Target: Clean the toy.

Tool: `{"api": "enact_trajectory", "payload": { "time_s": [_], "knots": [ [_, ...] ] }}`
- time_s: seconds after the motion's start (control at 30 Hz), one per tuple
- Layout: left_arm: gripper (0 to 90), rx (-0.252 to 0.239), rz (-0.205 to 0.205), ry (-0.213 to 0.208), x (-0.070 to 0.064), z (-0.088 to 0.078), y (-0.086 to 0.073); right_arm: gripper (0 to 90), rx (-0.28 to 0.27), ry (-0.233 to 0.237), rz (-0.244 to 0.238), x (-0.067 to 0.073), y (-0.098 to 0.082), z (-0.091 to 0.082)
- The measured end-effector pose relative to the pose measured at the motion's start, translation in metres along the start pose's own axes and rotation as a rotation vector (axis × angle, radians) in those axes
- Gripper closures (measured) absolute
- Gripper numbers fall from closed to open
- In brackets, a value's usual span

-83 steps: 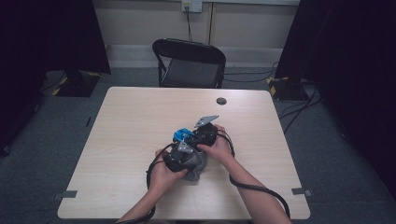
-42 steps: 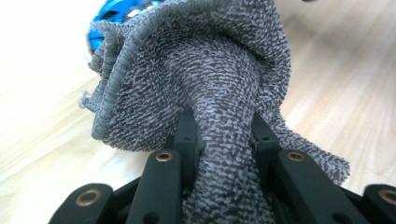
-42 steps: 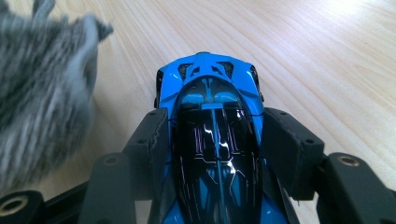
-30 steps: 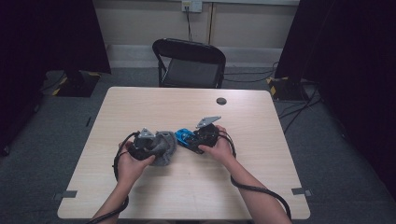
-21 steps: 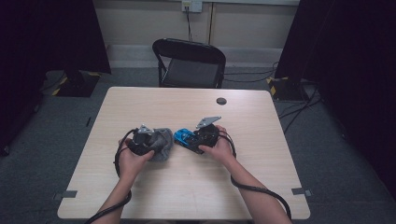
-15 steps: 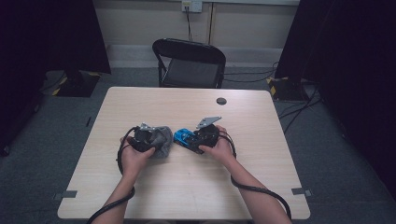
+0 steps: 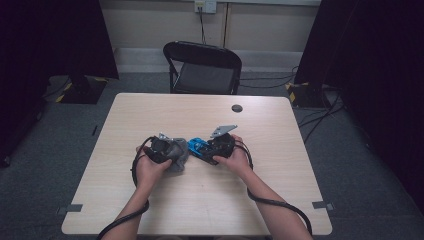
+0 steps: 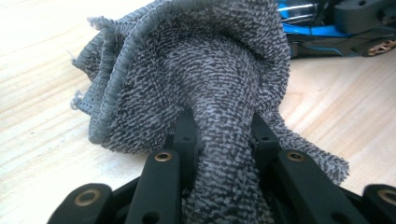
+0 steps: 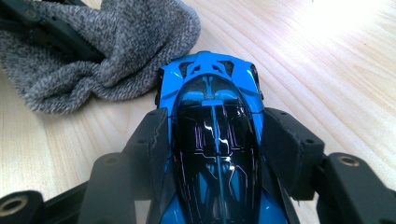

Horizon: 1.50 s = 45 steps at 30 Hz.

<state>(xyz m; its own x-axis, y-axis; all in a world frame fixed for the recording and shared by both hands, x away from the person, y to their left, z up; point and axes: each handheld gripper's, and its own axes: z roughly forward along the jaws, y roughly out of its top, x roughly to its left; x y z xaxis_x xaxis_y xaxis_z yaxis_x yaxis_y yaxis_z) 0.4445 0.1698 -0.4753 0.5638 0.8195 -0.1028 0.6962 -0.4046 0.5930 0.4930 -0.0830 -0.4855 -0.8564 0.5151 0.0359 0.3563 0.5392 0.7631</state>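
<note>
While both grippers sit low near the person's edge of the desk [image 7: 150, 115], the work looks mid-way: wiping a toy car with a cloth, judging from what each one holds. Nearest, in the left gripper view, the jaws are pressed nearly together on a bunched fold of the grey cloth [image 8: 201, 79], which rises in a ruffled wad in front of them with its hemmed edge at the left, the lower part resting on the wood. In the right gripper view the jaws clamp the blue toy car [image 9: 212, 126] by its two flanks, glossy black canopy up, the far end of its body pointing at the cloth; car and cloth lie just beside each other, touching or nearly so, hard to tell. From the high view the left gripper [image 7: 167, 149] and right gripper [image 7: 212, 147] face each other at mid-desk, cloth [image 7: 177, 155] at left, car [image 7: 198, 147] at right. Done, as I judge: both things picked and secured. Left: bring cloth onto car body, rub it, set both down. Farther off, a small dark round disc [image 7: 237, 108] lies on the desk near the far edge, and a black folding chair [image 7: 202, 67] stands beyond.
</note>
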Motion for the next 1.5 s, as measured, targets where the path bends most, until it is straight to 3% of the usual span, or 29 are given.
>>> {"api": "enact_trajectory", "payload": {
  "time_s": [0.43,0.8,1.13,1.5],
  "knots": [
    [70.9,0.012,0.034,-0.042,-0.013,-0.001,-0.002,42.5,0.008,-0.003,-0.005,0.0,0.001,0.0],
    [70.9,0.022,0.097,-0.09,-0.036,0.001,-0.003,42.5,0.007,-0.002,-0.006,0.0,0.001,0.0],
    [71.0,0.026,0.133,-0.131,-0.055,0.005,-0.001,42.5,0.005,0.001,-0.003,0.0,0.001,0.0],
    [71.0,0.025,0.155,-0.162,-0.066,0.007,-0.002,42.5,0.006,0.003,-0.002,-0.001,0.001,0.0]
  ]
}}
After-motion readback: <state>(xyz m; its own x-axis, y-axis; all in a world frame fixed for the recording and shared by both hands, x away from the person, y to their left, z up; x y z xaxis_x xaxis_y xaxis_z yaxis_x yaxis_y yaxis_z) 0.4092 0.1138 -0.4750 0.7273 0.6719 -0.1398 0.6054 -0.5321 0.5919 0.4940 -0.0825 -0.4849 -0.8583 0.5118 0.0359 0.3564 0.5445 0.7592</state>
